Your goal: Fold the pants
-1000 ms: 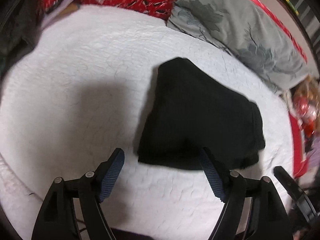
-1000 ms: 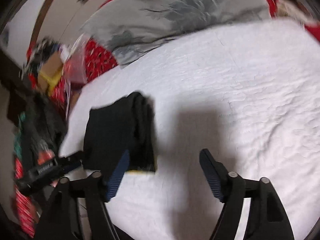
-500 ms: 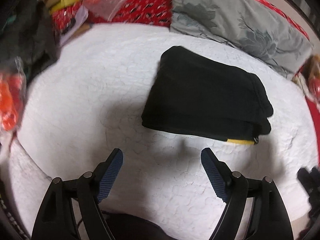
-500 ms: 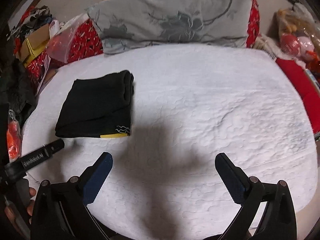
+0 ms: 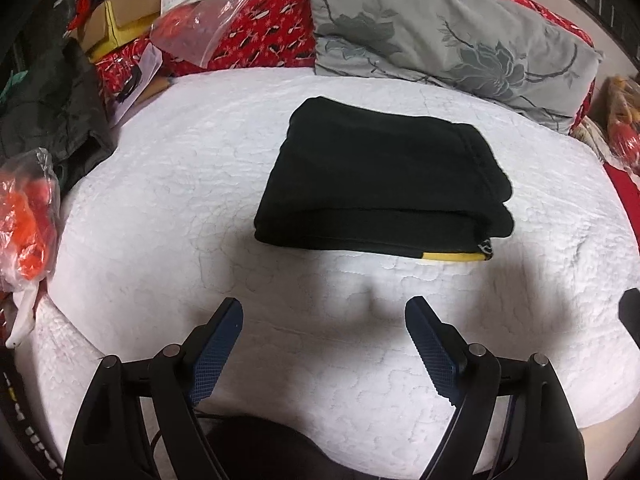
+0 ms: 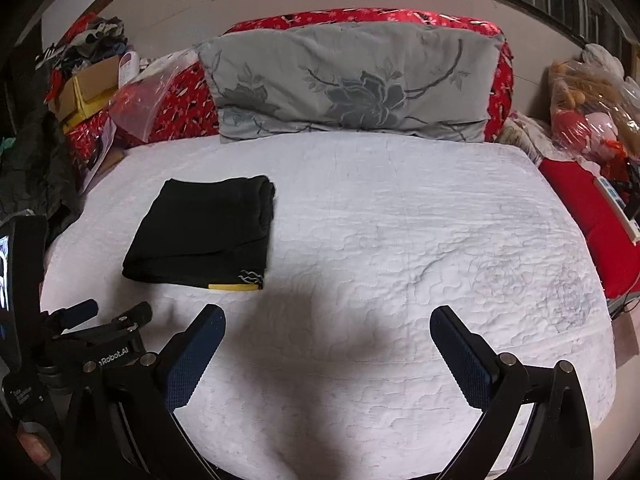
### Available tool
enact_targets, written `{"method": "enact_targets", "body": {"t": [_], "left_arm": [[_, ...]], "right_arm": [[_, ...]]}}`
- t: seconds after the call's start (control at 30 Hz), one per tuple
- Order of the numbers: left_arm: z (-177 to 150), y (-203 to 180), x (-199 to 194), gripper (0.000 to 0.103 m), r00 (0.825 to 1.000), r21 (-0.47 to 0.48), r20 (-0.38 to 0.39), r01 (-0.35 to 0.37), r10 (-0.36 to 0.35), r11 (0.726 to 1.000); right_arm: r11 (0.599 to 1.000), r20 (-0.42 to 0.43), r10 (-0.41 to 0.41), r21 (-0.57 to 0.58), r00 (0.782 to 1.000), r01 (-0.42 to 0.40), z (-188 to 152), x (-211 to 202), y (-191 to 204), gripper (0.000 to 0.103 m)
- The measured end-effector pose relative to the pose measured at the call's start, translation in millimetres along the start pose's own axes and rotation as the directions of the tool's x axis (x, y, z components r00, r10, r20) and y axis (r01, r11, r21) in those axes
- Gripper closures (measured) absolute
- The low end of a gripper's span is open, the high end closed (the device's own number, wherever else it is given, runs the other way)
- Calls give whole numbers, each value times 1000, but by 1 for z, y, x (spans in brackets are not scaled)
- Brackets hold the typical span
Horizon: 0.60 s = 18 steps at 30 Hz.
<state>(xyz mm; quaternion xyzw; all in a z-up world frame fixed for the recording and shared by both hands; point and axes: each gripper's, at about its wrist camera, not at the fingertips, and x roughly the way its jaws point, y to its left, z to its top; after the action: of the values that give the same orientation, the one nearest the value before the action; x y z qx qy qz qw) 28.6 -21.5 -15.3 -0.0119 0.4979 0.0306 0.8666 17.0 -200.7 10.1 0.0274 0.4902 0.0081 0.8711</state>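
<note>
The black pants (image 5: 380, 184) lie folded into a flat rectangle on the white quilted bed (image 5: 168, 200), a yellow strip at the near right corner. My left gripper (image 5: 324, 312) is open and empty, held short of the pants' near edge. In the right wrist view the folded pants (image 6: 208, 232) lie at the left of the bed (image 6: 420, 240). My right gripper (image 6: 328, 320) is open and empty, well right of and nearer than the pants. The left gripper's body (image 6: 104, 328) shows at the lower left there.
A grey flowered pillow (image 6: 352, 84) leans against a red headboard at the far edge. Boxes, a plastic bag (image 5: 192, 28) and dark clothes are piled left of the bed. Bagged toys (image 6: 588, 112) and a red cushion (image 6: 580, 208) sit at the right.
Both grippers have pulled back and up from the pants toward the bed's near edge. The pants stay folded and lie still.
</note>
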Motion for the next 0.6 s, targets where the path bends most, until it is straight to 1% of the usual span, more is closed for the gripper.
{"method": "enact_targets", "body": {"t": [0.27, 0.4, 0.6], "left_arm": [[2, -5, -6, 19, 998, 25, 11, 54, -54, 998], [4, -3, -8, 20, 996, 30, 0, 87, -87, 996], [7, -1, -12, 19, 994, 36, 4, 110, -110, 993]], "right_arm": [[999, -27, -9, 51, 1000, 11, -5, 5, -16, 0], [998, -34, -9, 56, 999, 11, -6, 7, -17, 0], [998, -37, -11, 58, 999, 13, -6, 8, -17, 0]]}}
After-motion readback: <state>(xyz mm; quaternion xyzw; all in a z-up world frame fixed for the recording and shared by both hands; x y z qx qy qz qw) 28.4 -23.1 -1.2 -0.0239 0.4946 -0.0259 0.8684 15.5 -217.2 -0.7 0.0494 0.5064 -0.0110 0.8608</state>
